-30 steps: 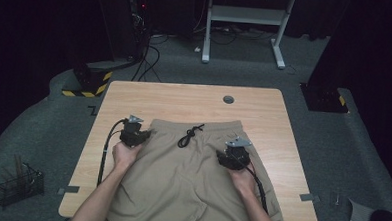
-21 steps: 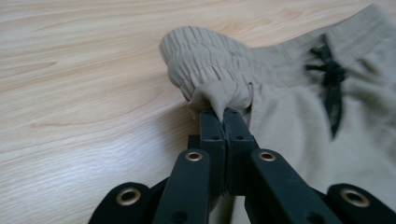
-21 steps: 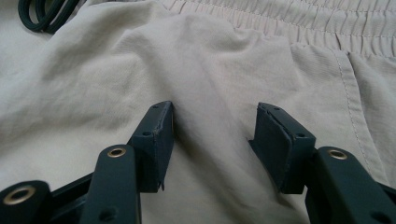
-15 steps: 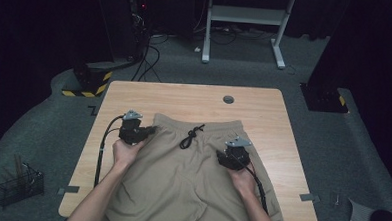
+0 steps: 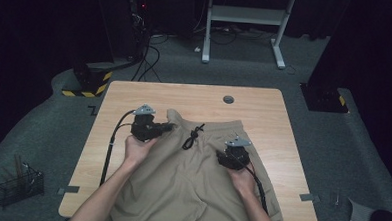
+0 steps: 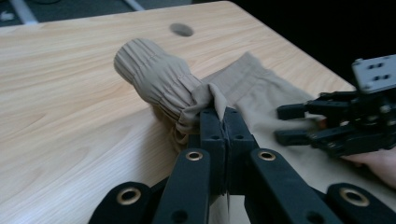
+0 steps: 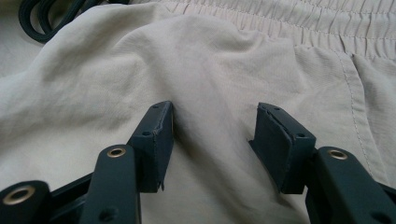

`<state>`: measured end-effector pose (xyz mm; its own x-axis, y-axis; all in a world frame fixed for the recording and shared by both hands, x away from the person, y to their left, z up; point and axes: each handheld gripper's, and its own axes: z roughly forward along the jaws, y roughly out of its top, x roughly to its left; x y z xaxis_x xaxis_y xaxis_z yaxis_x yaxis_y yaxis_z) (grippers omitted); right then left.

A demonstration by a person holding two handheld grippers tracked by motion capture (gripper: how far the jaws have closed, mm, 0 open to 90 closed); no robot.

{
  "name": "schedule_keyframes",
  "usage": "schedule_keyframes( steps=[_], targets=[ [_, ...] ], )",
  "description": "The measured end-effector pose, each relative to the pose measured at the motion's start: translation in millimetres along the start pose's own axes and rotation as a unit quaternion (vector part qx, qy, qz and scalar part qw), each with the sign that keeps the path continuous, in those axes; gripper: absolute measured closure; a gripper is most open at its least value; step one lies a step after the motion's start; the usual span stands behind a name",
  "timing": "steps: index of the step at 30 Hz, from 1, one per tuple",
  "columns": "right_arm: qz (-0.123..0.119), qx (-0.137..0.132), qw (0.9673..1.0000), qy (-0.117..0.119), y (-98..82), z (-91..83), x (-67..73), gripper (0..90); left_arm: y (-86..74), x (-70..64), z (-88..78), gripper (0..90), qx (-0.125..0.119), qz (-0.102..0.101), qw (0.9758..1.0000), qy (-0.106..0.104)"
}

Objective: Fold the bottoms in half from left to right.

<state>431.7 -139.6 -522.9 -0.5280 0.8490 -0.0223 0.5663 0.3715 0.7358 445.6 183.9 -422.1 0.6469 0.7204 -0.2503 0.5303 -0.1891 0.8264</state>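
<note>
Khaki shorts (image 5: 196,180) lie on the wooden table (image 5: 134,95), waistband toward the far side, with a dark drawstring (image 5: 193,136) in the middle. My left gripper (image 5: 166,126) is shut on the left corner of the elastic waistband (image 6: 159,79) and holds it raised off the table, bunched above the pads (image 6: 225,116). My right gripper (image 5: 224,157) rests on the shorts' right half. Its jaws stand open over the fabric (image 7: 212,126), below the waistband seam (image 7: 303,18). The drawstring (image 7: 37,18) sits at that view's top left. The right gripper (image 6: 282,123) also appears in the left gripper view.
A round cable hole (image 5: 228,99) sits near the table's far edge. The left gripper's cable (image 5: 110,147) loops over the table's left side. A wire basket (image 5: 18,185) stands on the floor at the left, and a white desk frame (image 5: 245,15) stands behind the table.
My left gripper has risen and shifted right and farther away, lifting the waistband corner with it. The right gripper has stayed in place.
</note>
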Motion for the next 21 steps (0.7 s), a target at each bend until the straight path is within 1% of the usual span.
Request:
schedule_keyframes(
  steps=[1, 3, 6, 7, 11, 12, 13, 17, 19, 21],
  targets=[
    [0.001, 0.0, 1.0, 0.0, 0.0, 0.0, 0.2, 47.0, 1.9, -2.7, 2.1, 88.9, -0.001, 0.001, 1.0, -0.004],
    [0.001, 0.0, 1.0, 0.0, 0.1, 0.1, 0.3, 47.0, 6.1, -9.0, 8.3, 89.0, -0.003, -0.001, 0.9998, -0.021],
    [0.001, 0.0, 1.0, 0.0, 0.1, 0.1, 0.3, 47.0, 11.8, -19.6, 20.3, 89.0, 0.001, 0.013, 0.9995, -0.028],
    [0.001, 0.0, 1.0, 0.0, 0.1, 0.1, 0.3, 47.0, 13.9, -23.4, 25.8, 89.0, 0.002, 0.017, 0.9993, -0.034],
    [0.001, 0.001, 1.0, 0.0, 0.1, 0.1, 0.3, 47.0, 20.4, -34.2, 41.8, 89.0, 0.002, 0.022, 0.9985, -0.051],
    [0.001, 0.0, 1.0, -0.001, 0.1, 0.1, 0.3, 47.0, 22.6, -37.6, 47.4, 89.0, 0.002, 0.021, 0.9981, -0.059],
    [0.001, 0.0, 1.0, -0.001, 0.1, 0.1, 0.3, 47.1, 24.2, -40.5, 51.5, 89.0, 0.005, 0.024, 0.9978, -0.062],
    [0.001, 0.0, 1.0, -0.001, 0.1, 0.1, 0.3, 47.2, 28.9, -48.9, 67.3, 89.0, 0.007, 0.03, 0.9968, -0.073],
    [0.0, 0.0, 1.0, 0.0, 0.1, 0.1, 0.2, 47.3, 31.0, -51.9, 75.6, 89.0, 0.009, 0.025, 0.9961, -0.084],
    [0.0, 0.0, 1.0, 0.0, 0.1, 0.1, 0.2, 47.3, 33.6, -56.0, 84.5, 89.0, 0.011, 0.03, 0.9952, -0.093]
  ],
)
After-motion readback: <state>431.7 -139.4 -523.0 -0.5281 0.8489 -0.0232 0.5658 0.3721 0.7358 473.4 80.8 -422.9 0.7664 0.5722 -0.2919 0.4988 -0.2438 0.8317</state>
